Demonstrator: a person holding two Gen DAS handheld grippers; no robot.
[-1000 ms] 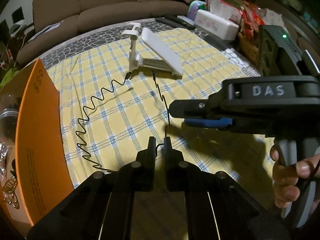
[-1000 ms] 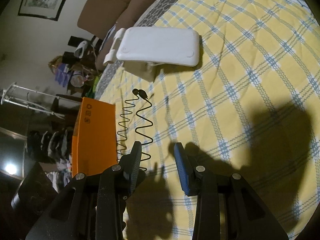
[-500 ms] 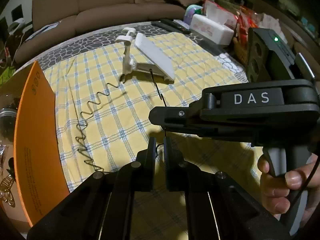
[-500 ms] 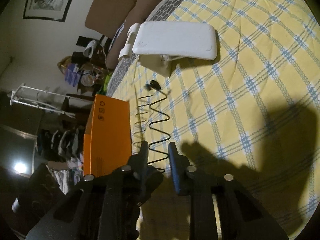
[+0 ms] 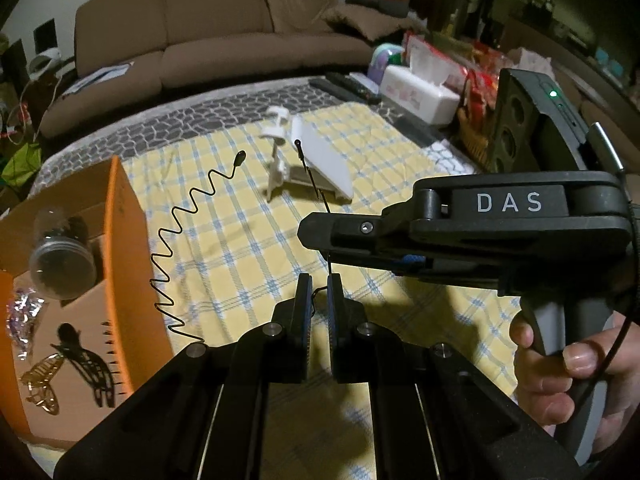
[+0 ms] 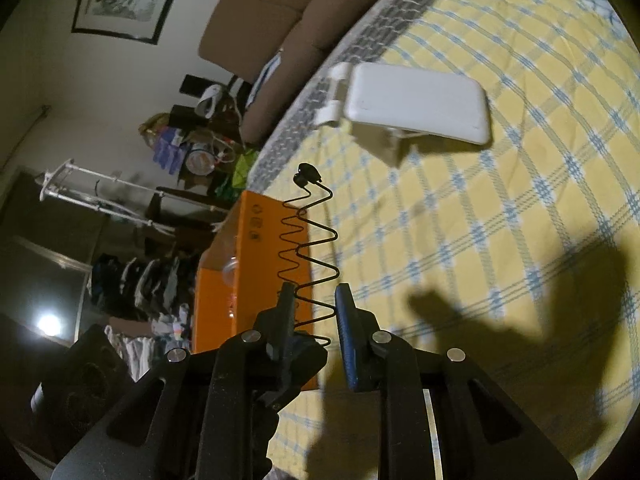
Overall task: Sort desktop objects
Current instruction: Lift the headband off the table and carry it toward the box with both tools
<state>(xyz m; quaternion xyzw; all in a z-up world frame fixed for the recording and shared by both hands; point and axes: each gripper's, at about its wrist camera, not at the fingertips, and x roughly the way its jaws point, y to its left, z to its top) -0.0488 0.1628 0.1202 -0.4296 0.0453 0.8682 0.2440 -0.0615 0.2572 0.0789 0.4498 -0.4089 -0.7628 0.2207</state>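
Observation:
A thin black zigzag wire headband (image 5: 182,224) is lifted off the yellow checked cloth (image 5: 248,248). My left gripper (image 5: 319,290) is shut on its middle bend, and both ends with black tips point up and away. My right gripper (image 6: 314,300) is open around the wavy wire (image 6: 310,240), just above my left gripper's fingers; it also shows in the left wrist view (image 5: 400,258), crossing from the right. An orange box (image 5: 124,256) stands open to the left.
A white folding stand (image 5: 312,156) sits on the cloth ahead (image 6: 416,108). The box holds a clear jar (image 5: 60,260) and hair clips (image 5: 84,364). A tissue box (image 5: 416,92), remotes and snack bags line the far right edge. A brown sofa stands behind.
My left gripper has raised the headband off the cloth, so its ends now stand in the air. My right gripper has moved in over the left one and narrowed around the wire.

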